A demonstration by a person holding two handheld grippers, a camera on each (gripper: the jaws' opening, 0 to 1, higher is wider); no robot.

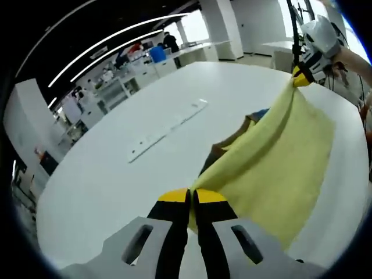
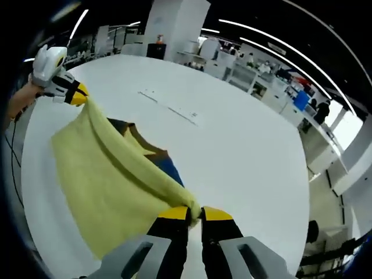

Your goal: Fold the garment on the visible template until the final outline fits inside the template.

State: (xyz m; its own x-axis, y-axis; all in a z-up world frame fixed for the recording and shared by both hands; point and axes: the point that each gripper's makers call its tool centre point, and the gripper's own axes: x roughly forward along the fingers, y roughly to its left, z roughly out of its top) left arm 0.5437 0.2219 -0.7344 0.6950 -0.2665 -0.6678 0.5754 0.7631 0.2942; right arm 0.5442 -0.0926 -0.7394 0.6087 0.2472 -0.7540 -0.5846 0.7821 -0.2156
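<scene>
Yellow garment (image 1: pixel 273 168) hangs stretched between both grippers, its lifted edge running straight from left gripper (image 1: pixel 192 197) to right gripper (image 2: pixel 195 214). Each is pinched closed on a corner, with the rest draped on the table (image 1: pixel 116 174) beneath.

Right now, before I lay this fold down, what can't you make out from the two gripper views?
- Template: no clear outline; the lifted yellow garment covers the table beneath in both views.
- Brown and blue patches: mostly hidden behind the garment; can't identify them.
- White strip on the table: markings too small.
- Garment's lower edge: cut off beside the left gripper and right gripper.
</scene>
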